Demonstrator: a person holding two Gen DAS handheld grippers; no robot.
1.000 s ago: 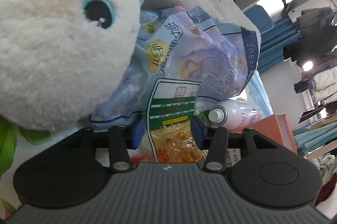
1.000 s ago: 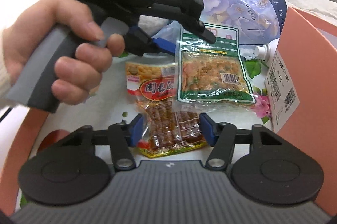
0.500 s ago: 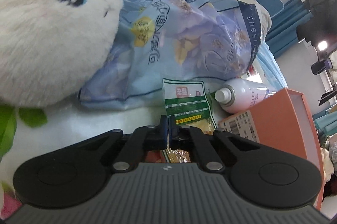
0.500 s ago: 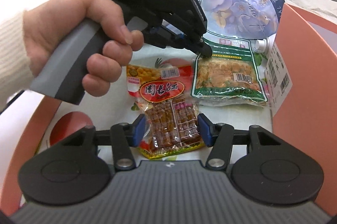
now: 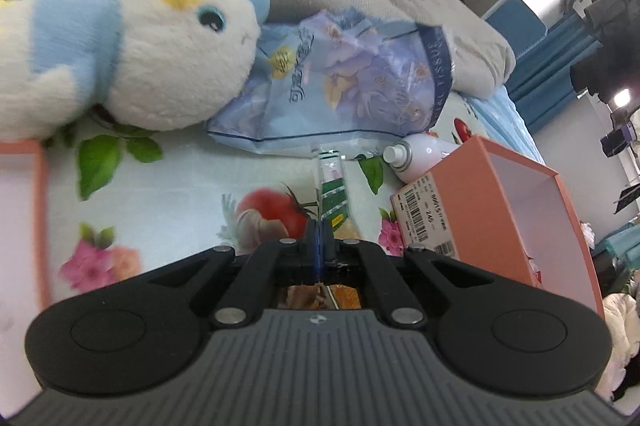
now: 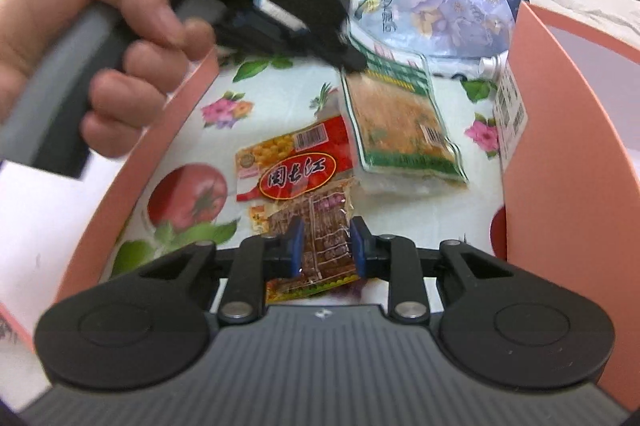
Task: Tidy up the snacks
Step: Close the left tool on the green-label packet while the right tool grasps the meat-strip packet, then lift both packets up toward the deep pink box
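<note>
A green snack packet (image 6: 400, 121) hangs tilted above the flowered sheet, pinched at its top edge by my left gripper (image 6: 354, 59), which a hand (image 6: 120, 37) holds. In the left wrist view that packet (image 5: 332, 185) shows edge-on between the pads of the left gripper (image 5: 319, 238), which is shut on it. A red snack packet (image 6: 296, 169) lies flat on the sheet. My right gripper (image 6: 327, 246) is low over its near end. Its jaws are closing with the packet between them, and the blue pads do not clearly press on it.
An orange box (image 5: 480, 193) with a barcode label stands open on the right, and a second orange box wall (image 6: 160, 129) is on the left. A plush toy (image 5: 172, 57), a blue tissue pack (image 5: 360, 81) and a white bottle (image 5: 420, 157) lie at the back.
My left gripper shut on the green packet's top edge, then pulled back and up with it. My right gripper's jaws narrowed around the red packet.
</note>
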